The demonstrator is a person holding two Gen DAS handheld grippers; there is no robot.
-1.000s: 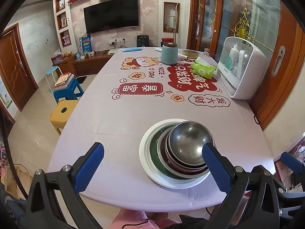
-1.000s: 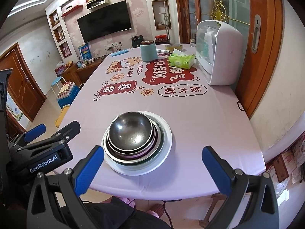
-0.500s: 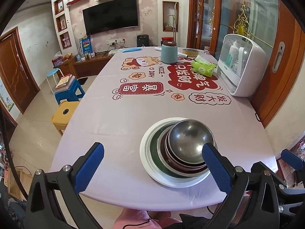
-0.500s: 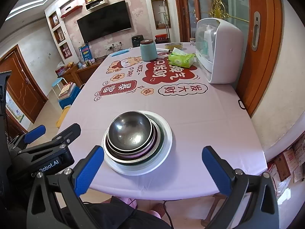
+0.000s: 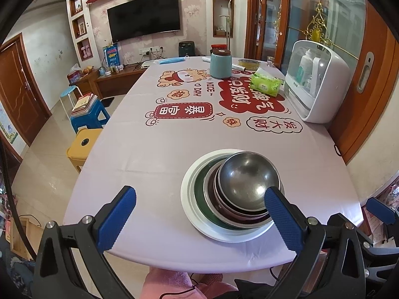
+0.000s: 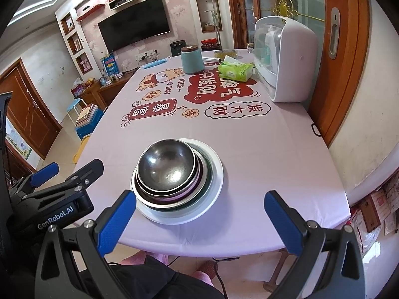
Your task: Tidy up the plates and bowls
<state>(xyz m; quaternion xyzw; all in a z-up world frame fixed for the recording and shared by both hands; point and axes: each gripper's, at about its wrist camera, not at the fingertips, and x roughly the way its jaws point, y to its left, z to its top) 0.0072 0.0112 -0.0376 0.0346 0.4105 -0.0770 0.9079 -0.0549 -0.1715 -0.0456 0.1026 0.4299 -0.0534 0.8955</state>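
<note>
Broadly, the long table under its pale lilac printed tablecloth carries one nested stack near the front edge: a wide white round plate at the bottom, a dark green plate on it, then shallow steel dishes, and a deep dull steel bowl on top. Metal should be light, stiff and slippery; the plates likely chip. Pinching the bowl's rim looks best. Left gripper and right gripper both gape wide, empty, short of the stack.
</note>
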